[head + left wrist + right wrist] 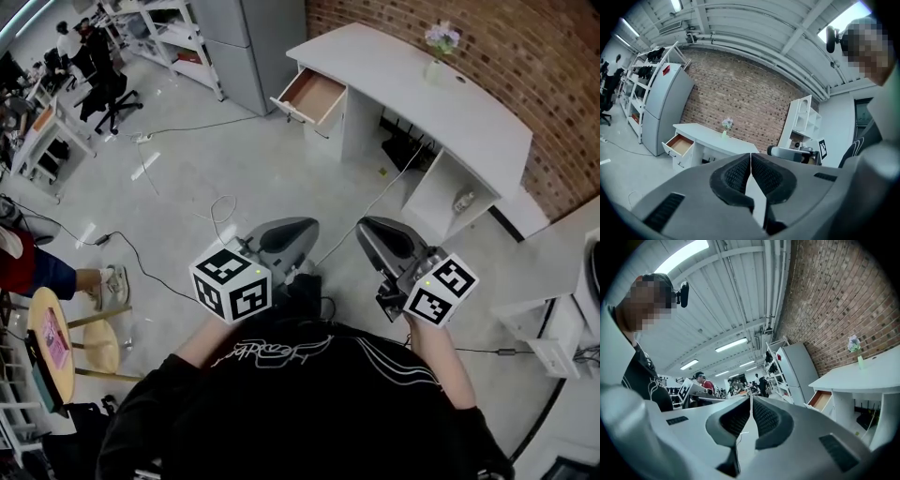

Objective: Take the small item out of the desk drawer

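Two grippers sit close to the person's chest, well apart from the desk [412, 94]. Jaws of the left gripper [750, 159] are pressed together with nothing between them. The right gripper [751, 404] is likewise closed and empty. Only the head view looks down into the open drawer [312, 95]. Its brown floor shows, but the small item is too far off to make out. Both gripper views catch just the drawer's front and side. A vase of flowers [439, 47] stands on the desk top. Only the right gripper view shows people [701, 380] at benches.
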`<state>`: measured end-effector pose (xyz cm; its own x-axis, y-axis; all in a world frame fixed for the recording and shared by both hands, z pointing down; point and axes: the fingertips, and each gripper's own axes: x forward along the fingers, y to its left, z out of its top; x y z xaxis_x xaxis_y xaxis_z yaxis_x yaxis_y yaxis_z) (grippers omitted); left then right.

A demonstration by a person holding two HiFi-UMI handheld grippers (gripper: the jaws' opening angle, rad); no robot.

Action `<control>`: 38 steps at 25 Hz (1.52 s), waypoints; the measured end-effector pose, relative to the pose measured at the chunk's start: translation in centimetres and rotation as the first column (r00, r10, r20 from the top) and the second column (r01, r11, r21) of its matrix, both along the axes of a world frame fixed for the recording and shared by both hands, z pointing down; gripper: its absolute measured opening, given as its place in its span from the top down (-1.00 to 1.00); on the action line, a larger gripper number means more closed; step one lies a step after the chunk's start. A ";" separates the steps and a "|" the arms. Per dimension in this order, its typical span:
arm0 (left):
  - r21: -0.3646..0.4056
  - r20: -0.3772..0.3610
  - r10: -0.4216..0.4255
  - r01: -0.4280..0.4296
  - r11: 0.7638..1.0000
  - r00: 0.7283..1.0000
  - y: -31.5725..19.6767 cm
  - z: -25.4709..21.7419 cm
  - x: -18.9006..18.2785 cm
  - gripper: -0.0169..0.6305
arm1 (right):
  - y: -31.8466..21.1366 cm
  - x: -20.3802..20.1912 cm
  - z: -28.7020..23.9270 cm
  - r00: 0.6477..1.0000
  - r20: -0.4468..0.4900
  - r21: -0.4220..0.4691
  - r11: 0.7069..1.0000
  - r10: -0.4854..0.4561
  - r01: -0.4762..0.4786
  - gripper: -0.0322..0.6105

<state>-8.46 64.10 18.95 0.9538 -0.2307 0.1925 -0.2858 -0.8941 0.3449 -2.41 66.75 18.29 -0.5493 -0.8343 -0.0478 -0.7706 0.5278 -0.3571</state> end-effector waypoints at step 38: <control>-0.237 0.110 -0.104 0.128 0.963 0.988 -61.7 15.4 9.7 0.87 | -61.7 10.9 13.1 0.995 -0.047 -0.269 0.960 -0.092 0.076 0.75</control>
